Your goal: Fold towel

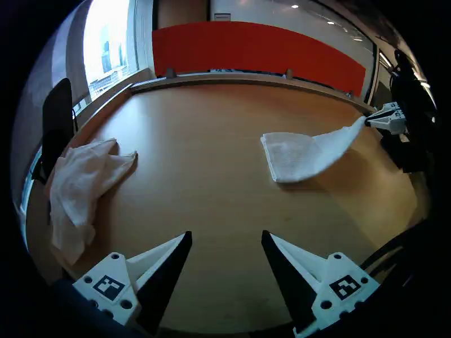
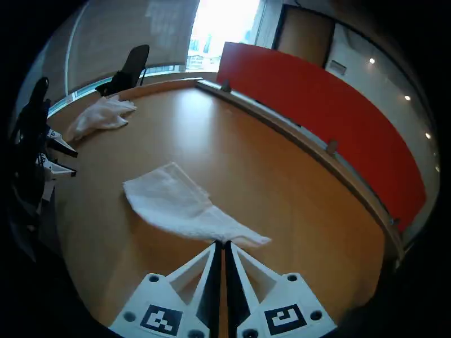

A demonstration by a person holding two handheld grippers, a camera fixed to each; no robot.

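Right gripper view shows our right claw [image 2: 223, 244] clenched on the towel [image 2: 169, 203] corner, left claw [image 1: 226, 233] released; we judge the fold half done.

Corner of white terry towel [image 2: 175, 205] hidden inside the closed right gripper [image 2: 222, 245], black office chair [image 1: 56, 121] cropped at the view's edge

The towel [image 2: 180, 208] is white cloth, its weave nubbly like terry, while the crumpled cloth [image 1: 84, 174] looks thinner and softer. The table [image 1: 214, 129] is smooth wood-grain with a soft sheen — the red partition [image 1: 253, 48] behind it flat and matt. The left gripper [image 1: 225, 234] and right gripper [image 2: 221, 243] are matt white plastic, black on the inner faces.
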